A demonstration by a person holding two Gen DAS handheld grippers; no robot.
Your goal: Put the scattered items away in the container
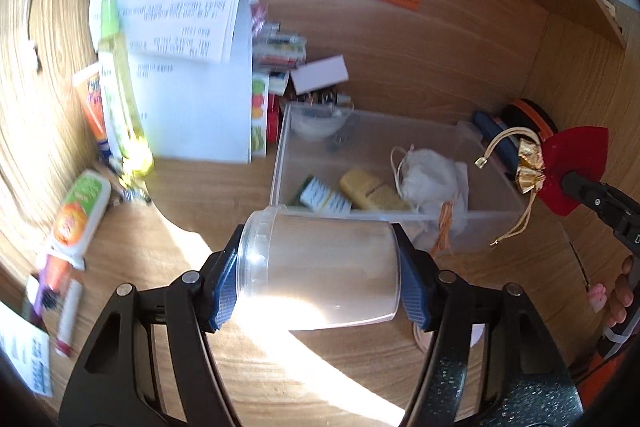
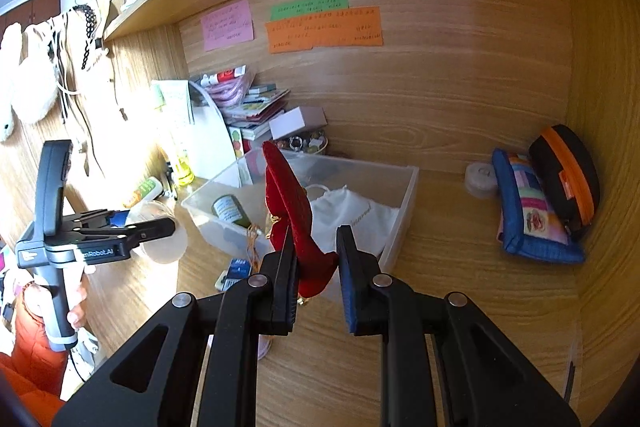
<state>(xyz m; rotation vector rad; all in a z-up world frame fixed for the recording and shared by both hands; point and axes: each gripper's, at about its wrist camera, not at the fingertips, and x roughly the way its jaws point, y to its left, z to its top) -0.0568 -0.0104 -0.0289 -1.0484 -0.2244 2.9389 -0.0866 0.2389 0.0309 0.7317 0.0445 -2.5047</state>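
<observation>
My left gripper point(image 1: 318, 267) is shut on a clear plastic jar point(image 1: 320, 269), held on its side just in front of the clear plastic container point(image 1: 480, 223). The container holds a white drawstring pouch point(image 1: 430, 181), a yellow bar point(image 1: 370, 189) and a small striped box point(image 1: 324, 195). My right gripper point(image 2: 318, 267) has its jaws parted, with a red velvet pouch point(image 2: 294, 207) against the left finger, above the container's point(image 2: 400, 215) near edge. The red pouch point(image 1: 576, 167) with gold trim also shows at the right of the left wrist view.
Tubes point(image 1: 82, 211), a yellow-green bottle point(image 1: 120, 87) and white papers point(image 1: 192, 67) stand left of the container. A stack of books and a white box point(image 1: 320, 73) sit behind it. A blue pouch point(image 2: 528, 211) and a black-orange case point(image 2: 564, 179) lie at the right wall.
</observation>
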